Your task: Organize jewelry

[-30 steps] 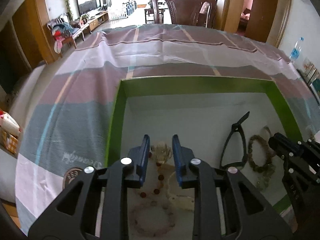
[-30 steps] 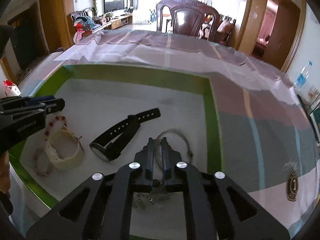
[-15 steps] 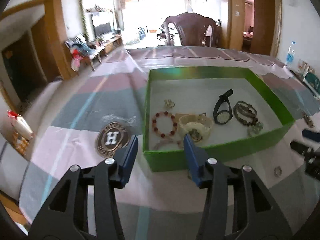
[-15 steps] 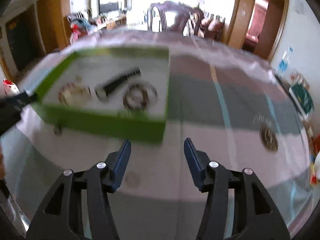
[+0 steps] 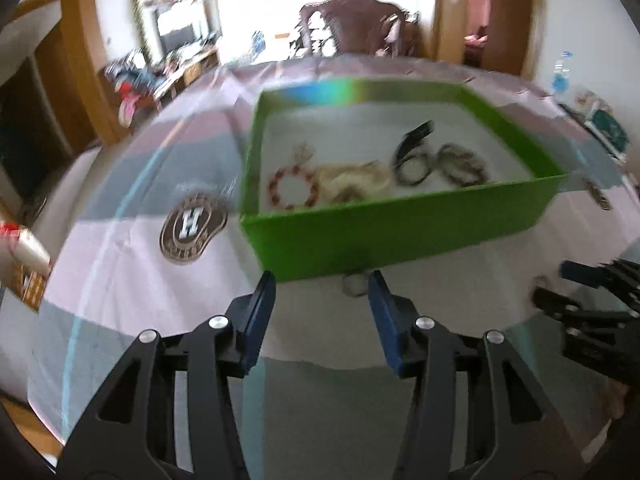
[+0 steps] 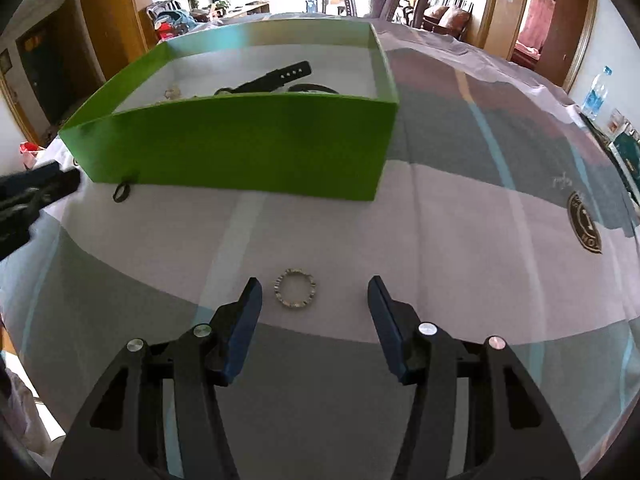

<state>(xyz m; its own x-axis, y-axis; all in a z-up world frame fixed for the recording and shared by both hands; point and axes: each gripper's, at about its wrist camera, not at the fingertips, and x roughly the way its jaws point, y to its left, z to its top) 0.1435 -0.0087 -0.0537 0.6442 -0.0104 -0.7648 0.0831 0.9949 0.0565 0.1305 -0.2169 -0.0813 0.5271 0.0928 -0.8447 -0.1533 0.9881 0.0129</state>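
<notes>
silver ring (image 6: 295, 289) lies flat on the cloth just ahead of the right gripper (image 6: 314, 294), left of centre between its empty open jaws; left gripper (image 5: 322, 290) also open, empty

left tool (image 5: 322, 294) agape, right tool (image 6: 315, 297) agape

Both wrist views angled down, sharing green box (image 5: 400, 232)

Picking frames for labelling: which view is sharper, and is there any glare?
Left wrist: motion-blurred, jewelry in the green box smeared, rainbow glare on its far rim. Right wrist: sharp, the ring on the cloth crisp, bright windows washed out behind.
</notes>
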